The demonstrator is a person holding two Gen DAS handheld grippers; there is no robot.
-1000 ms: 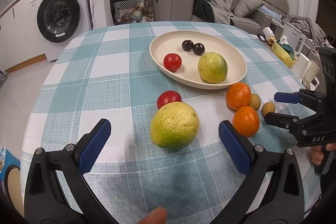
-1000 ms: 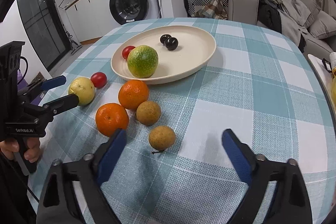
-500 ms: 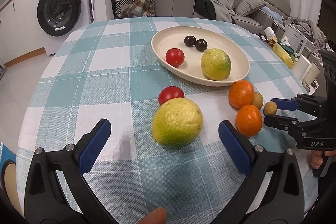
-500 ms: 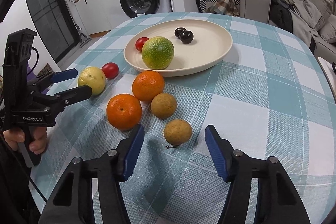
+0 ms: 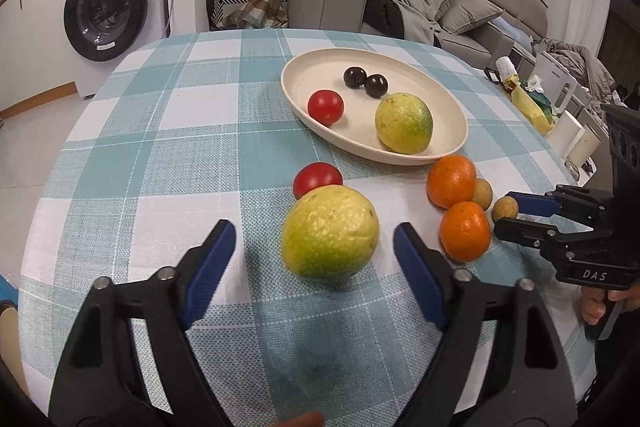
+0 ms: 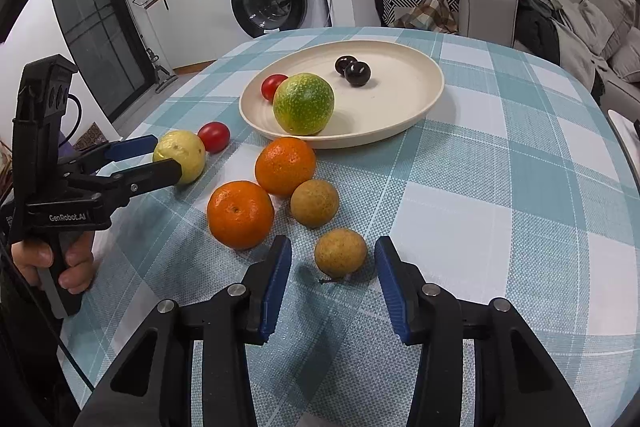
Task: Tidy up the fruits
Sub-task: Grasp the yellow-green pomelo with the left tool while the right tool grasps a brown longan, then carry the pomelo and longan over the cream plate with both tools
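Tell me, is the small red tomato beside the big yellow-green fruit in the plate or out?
Out. That small red tomato lies on the checked tablecloth, short of the cream oval plate; another tomato sits inside.

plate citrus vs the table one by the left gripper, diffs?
Place: the plate citrus lies on the plate; the table citrus lies on the cloth between the closing jaws of the left gripper, pads not yet touching.
Colour: the plate one is greener, the table one yellower.
Shared: round, rough-skinned, similar size.
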